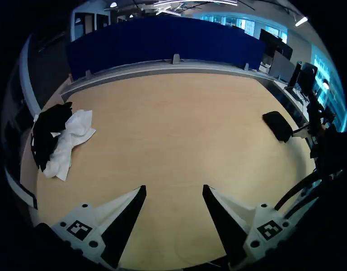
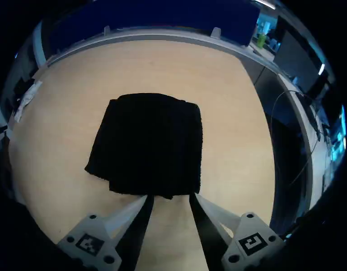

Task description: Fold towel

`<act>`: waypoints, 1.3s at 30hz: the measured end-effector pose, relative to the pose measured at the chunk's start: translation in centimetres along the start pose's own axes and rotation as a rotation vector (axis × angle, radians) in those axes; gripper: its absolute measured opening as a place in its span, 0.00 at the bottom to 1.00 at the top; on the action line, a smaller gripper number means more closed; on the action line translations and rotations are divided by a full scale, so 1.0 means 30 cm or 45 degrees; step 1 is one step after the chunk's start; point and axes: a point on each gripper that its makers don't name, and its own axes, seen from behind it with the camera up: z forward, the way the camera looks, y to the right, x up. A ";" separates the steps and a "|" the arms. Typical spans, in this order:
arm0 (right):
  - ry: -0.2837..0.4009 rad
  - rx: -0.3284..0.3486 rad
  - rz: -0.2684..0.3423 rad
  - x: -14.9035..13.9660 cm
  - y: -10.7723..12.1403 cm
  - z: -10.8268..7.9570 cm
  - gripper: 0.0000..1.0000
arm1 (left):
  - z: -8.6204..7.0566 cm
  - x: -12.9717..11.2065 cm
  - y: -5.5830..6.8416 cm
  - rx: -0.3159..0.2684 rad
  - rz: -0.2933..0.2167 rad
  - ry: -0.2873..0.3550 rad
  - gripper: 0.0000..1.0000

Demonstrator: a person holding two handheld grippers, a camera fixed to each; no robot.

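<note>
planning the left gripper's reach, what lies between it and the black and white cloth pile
Bare wooden tabletop, seen in the left gripper view, lies between the open left gripper and the cloth pile; nothing else sits there.

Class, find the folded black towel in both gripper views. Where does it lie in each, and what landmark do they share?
Left gripper view: the folded black towel lies small at the far right of the light wooden table.
Right gripper view: the towel lies large in the middle of the picture.
Shared landmark: the blue partition panel along the table's far edge.
</note>
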 end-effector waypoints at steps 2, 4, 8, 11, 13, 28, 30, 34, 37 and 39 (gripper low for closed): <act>-0.001 0.007 0.001 -0.001 -0.006 0.000 0.65 | -0.001 0.002 0.002 0.000 0.004 0.001 0.93; 0.007 0.012 -0.003 0.002 -0.012 -0.004 0.70 | -0.002 0.004 0.002 0.000 0.006 0.002 0.93; 0.043 0.016 -0.019 0.023 -0.026 -0.026 0.77 | -0.002 0.006 0.001 0.000 -0.001 0.004 0.92; 0.088 0.020 -0.028 0.054 -0.040 -0.048 0.86 | -0.001 0.007 0.004 -0.003 -0.006 0.005 0.93; 0.117 0.022 -0.028 0.076 -0.049 -0.061 0.95 | 0.000 0.008 0.005 -0.001 -0.005 0.005 0.93; 0.250 0.020 0.054 0.172 -0.153 -0.048 1.00 | -0.005 0.019 0.000 0.001 0.006 0.009 0.92; 0.255 0.019 0.069 0.170 -0.171 -0.035 1.00 | -0.007 0.019 -0.003 0.003 0.009 0.008 0.92; 0.254 -0.008 0.079 0.149 -0.191 -0.007 1.00 | -0.010 0.018 -0.011 0.007 0.006 0.008 0.93; 0.245 -0.026 0.090 0.127 -0.200 0.016 1.00 | -0.012 0.013 -0.017 0.009 0.004 0.005 0.93; 0.235 -0.035 0.105 0.110 -0.206 0.035 1.00 | -0.013 0.009 -0.020 0.010 0.005 0.002 0.93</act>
